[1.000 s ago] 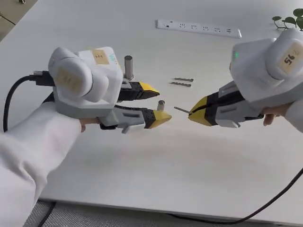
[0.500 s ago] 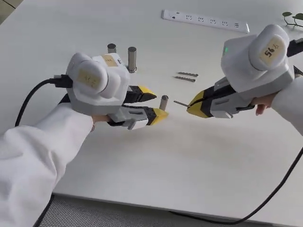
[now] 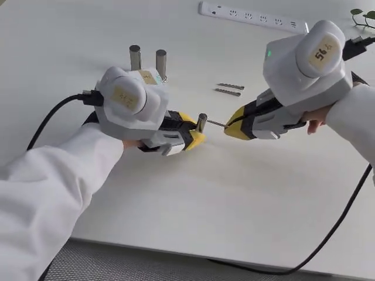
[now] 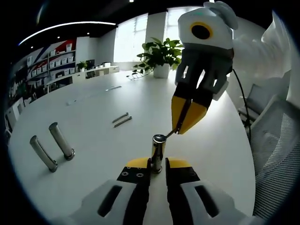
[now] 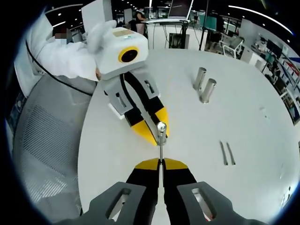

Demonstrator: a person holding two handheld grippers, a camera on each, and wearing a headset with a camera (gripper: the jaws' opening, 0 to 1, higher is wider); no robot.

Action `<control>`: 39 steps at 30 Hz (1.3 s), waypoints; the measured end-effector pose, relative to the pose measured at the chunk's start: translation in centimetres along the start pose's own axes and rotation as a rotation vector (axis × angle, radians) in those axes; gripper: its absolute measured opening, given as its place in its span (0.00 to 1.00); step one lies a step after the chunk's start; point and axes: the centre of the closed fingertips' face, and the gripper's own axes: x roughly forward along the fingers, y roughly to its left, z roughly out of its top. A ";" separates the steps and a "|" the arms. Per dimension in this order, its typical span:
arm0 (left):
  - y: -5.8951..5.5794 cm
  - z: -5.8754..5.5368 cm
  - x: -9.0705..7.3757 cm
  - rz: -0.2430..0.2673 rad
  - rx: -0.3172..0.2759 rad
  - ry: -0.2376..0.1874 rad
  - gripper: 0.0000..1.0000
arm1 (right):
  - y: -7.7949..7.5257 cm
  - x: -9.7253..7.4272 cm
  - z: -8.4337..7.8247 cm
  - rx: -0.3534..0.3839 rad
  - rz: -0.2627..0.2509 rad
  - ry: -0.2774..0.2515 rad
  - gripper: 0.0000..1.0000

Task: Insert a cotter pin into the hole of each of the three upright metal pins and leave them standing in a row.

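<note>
Far left on the white table (image 3: 176,199), two short grey cylindrical metal pins (image 3: 135,57) (image 3: 161,61) stand upright just beside each other, well apart from both tools. They also appear in the left gripper view (image 4: 42,153) (image 4: 61,140) and the right gripper view (image 5: 200,78) (image 5: 208,90).

The left gripper (image 3: 196,133) has its yellow-tipped jaws drawn in on the lower part of a third metal pin (image 3: 201,122), which stands upright between them. In its own view (image 4: 158,164) the jaws flank this pin (image 4: 158,150) closely. Whether the pin's base rests on the table cannot be told.

The right gripper (image 3: 229,130) faces the left one from the opposite side, jaws pressed together on a thin grey cotter pin (image 3: 217,123) that projects straight from the tips (image 5: 160,163). The cotter pin's free end (image 5: 160,147) meets the upper end of the held pin (image 5: 161,127). Whether it has entered the hole cannot be told.

Behind the gap between the tools, two spare cotter pins (image 3: 229,86) (image 3: 227,92) lie flat and parallel on the table.

At the far edge lies a white power strip (image 3: 252,17), and a green potted plant (image 3: 363,14) is at the far right corner. Black cables (image 3: 53,114) (image 3: 345,211) trail from each tool.
</note>
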 end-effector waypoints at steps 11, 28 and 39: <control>0.3 0.0 0.0 0.011 0.024 -0.022 0.07 | -0.3 0.3 0.1 -0.012 0.013 0.004 0.00; 0.3 0.1 0.1 0.010 0.049 -0.006 0.07 | -0.3 0.5 1.1 -0.038 0.022 0.005 0.00; 0.6 -0.1 -0.1 0.019 0.060 0.000 0.07 | -0.5 1.0 1.7 -0.075 0.033 0.022 0.00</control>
